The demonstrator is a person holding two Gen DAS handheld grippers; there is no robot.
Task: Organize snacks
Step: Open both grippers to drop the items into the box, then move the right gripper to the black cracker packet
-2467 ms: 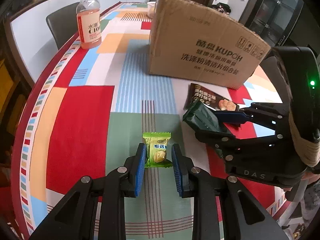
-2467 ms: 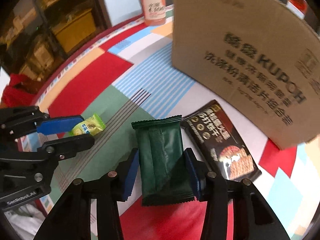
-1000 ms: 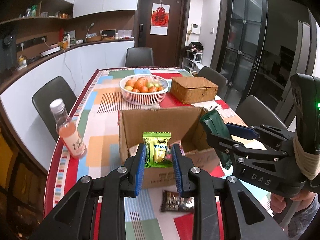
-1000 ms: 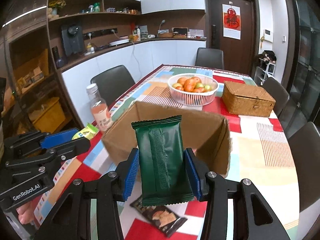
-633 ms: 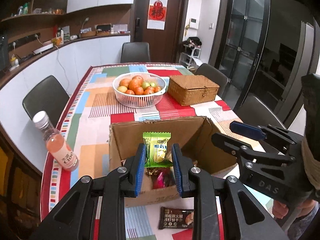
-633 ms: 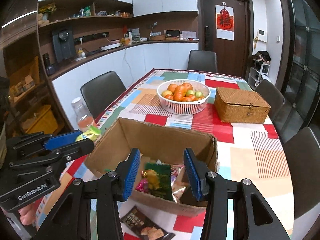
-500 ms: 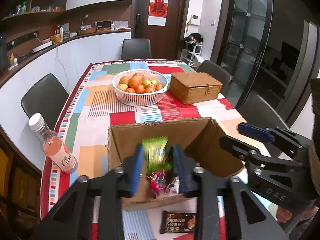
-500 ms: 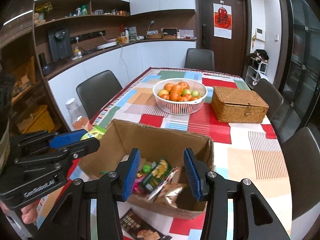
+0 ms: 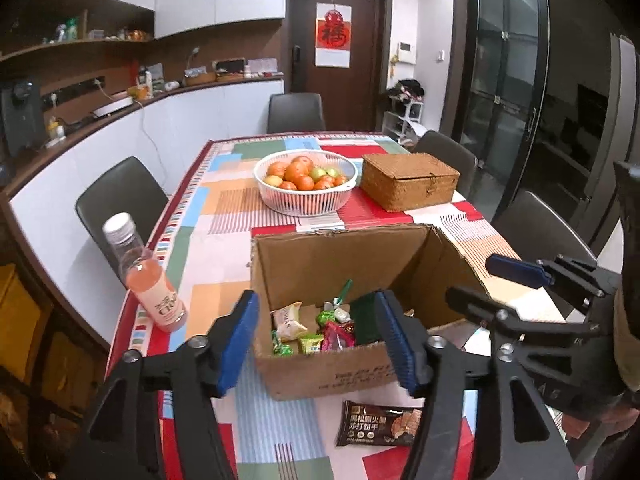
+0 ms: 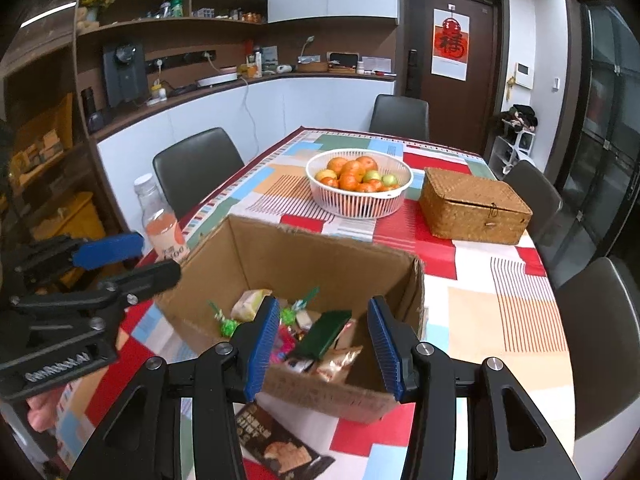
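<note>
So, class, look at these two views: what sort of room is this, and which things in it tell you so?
Most likely a home dining room joined to a kitchen: a long table with chairs around it, a fruit basket on it, and a counter with shelves along the wall.

An open cardboard box [image 9: 344,372] stands on the desk [image 9: 224,208], small snack packets [image 9: 308,332] heaped inside it. Just before the box lies 1 biscuit packet [image 9: 378,424]; to its left stands a drink bottle [image 9: 150,284] near the desk's edge. Behind the box sit a fruit basket [image 9: 306,188] and — right of that — a wicker box [image 9: 410,180]. Chairs [image 9: 120,204] ring the desk.
</note>
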